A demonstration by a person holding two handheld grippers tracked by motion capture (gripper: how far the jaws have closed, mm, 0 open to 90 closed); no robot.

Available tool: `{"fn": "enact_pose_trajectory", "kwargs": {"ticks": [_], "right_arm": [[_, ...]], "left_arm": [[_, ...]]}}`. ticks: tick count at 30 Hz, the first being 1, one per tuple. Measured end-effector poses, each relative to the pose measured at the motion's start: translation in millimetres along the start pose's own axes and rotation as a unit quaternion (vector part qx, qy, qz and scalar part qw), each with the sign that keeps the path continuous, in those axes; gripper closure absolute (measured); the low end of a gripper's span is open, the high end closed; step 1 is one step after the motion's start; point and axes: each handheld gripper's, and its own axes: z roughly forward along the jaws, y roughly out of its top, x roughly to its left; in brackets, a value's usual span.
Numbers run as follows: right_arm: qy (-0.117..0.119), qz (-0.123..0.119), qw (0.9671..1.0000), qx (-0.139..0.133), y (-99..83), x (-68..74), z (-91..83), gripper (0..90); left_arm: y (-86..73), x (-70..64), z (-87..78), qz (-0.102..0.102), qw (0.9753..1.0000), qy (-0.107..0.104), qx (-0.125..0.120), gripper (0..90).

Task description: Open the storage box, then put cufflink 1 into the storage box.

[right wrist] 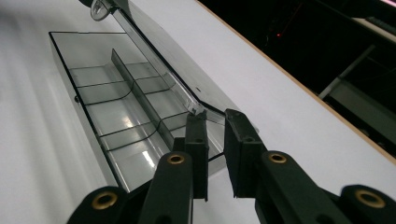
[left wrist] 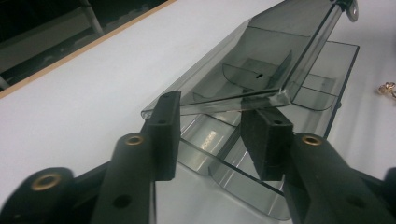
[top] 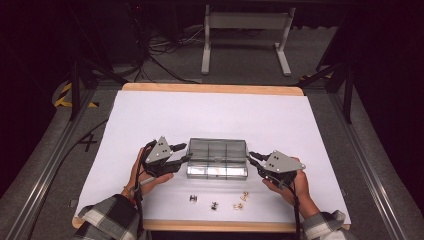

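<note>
**High view: clear organizer box sits dead centre between both tools, long axis running left-right**

High view has the clear compartment box (top: 217,159) in the lower middle of the frame, on the white counter (top: 150,115), lid tipped up toward the far side. Its long axis runs straight across the picture, so each short end points at one tool. The left tool (top: 184,153) is right at the left end and the right tool (top: 252,158) right at the right end, so neither is really nearer.

Left gripper view: the jaws stand moderately apart, one either side of the lid's (left wrist: 243,60) corner edge, and they look close to it but I can't tell if they're actually pinching. Right gripper view: the jaws are narrower, with the lid's (right wrist: 163,70) other end corner sitting just at the tip of one jaw, apparently not clamped either.

My guess is that the lid gets swung about its long hinge, so both tools need to move together, square to that axis.

A few small bits (top: 215,205) lie in a row near the bottom edge of the counter, well clear of the box. Nothing is blocking the lid.
</note>
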Motion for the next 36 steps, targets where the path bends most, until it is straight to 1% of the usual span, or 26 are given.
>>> {"fn": "enact_pose_trajectory", "kwargs": {"ticks": [1,2,3,4,6,7,8,9,12,13,16,19,21,23,24,26,27,32,33,36], "right_arm": [[0.0,0.0,1.0,0.0,0.0,0.0,0.0,81.2],[-0.002,-0.001,1.0,-0.004,0.1,-0.5,0.2,81.6],[-0.004,0.002,1.0,-0.005,0.2,-1.4,0.2,81.8],[-0.004,0.002,1.0,-0.009,0.4,-2.1,0.5,81.8],[-0.007,0.006,0.9998,-0.017,1.7,-4.0,1.4,81.6],[-0.008,0.007,0.9998,-0.018,2.2,-4.4,2.1,81.4],[-0.009,0.007,0.9997,-0.02,2.6,-5.0,2.6,81.5],[-0.01,0.01,0.9996,-0.023,3.1,-6.2,3.2,81.4],[-0.011,0.017,0.9993,-0.031,4.2,-8.6,4.2,81.7],[-0.012,0.021,0.9992,-0.032,4.8,-9.8,4.8,81.7],[-0.012,0.033,0.9986,-0.041,6.2,-13.9,6.8,82.2],[-0.013,0.036,0.9984,-0.042,6.5,-14.3,7.1,82.6],[-0.015,0.038,0.9982,-0.043,6.7,-14.7,7.3,82.9],[-0.018,0.041,0.998,-0.045,7.1,-15.6,7.5,83.6],[-0.018,0.044,0.9978,-0.046,7.2,-15.9,7.6,83.6],[-0.018,0.045,0.9977,-0.047,7.3,-17.3,8.1,83.9],[-0.018,0.053,0.9971,-0.052,7.9,-19.5,9.5,84.0],[-0.017,0.061,0.9965,-0.055,8.2,-23.1,11.6,84.0],[-0.017,0.062,0.9964,-0.054,7.9,-23.4,12.2,84.1],[-0.019,0.073,0.9956,-0.056,7.5,-24.8,14.5,84.2]], "left_arm": [[0.0,0.0,0.0,0.0,1.0,0.0,0.0,64.1],[0.5,-0.1,-0.7,0.002,1.0,0.002,-0.001,64.1],[0.8,-0.3,-1.0,0.006,1.0,0.005,0.001,67.1],[1.2,-0.4,-1.4,0.015,0.9998,0.01,0.003,67.8],[1.9,-0.1,-1.3,0.023,0.9996,0.016,0.005,70.6],[2.5,0.5,-1.2,0.026,0.9996,0.014,0.005,71.0],[3.4,2.0,-0.7,0.024,0.9996,0.013,-0.002,72.2],[4.2,2.4,0.5,0.025,0.9996,0.017,-0.002,72.9],[5.4,3.8,2.4,0.023,0.9996,0.017,-0.002,74.7],[5.9,5.0,2.6,0.016,0.9997,0.017,-0.003,74.7],[6.6,8.2,2.2,0.01,0.9998,0.015,-0.006,79.6],[7.4,10.7,1.3,0.005,0.9998,0.015,-0.009,81.8],[8.1,11.7,2.0,0.003,0.9998,0.016,-0.013,82.3],[8.5,12.7,2.1,0.001,0.9998,0.017,-0.014,83.0],[8.8,13.9,1.8,0.004,0.9998,0.017,-0.012,83.2],[9.2,14.7,1.3,0.001,0.9998,0.016,-0.012,84.1],[9.6,15.0,1.5,0.001,0.9997,0.022,-0.014,85.1],[10.2,17.8,1.6,0.0,0.9997,0.02,-0.015,86.2],[10.6,18.7,1.8,-0.008,0.9996,0.018,-0.018,86.3],[11.1,22.0,2.8,-0.014,0.9996,0.013,-0.023,86.4]]}}
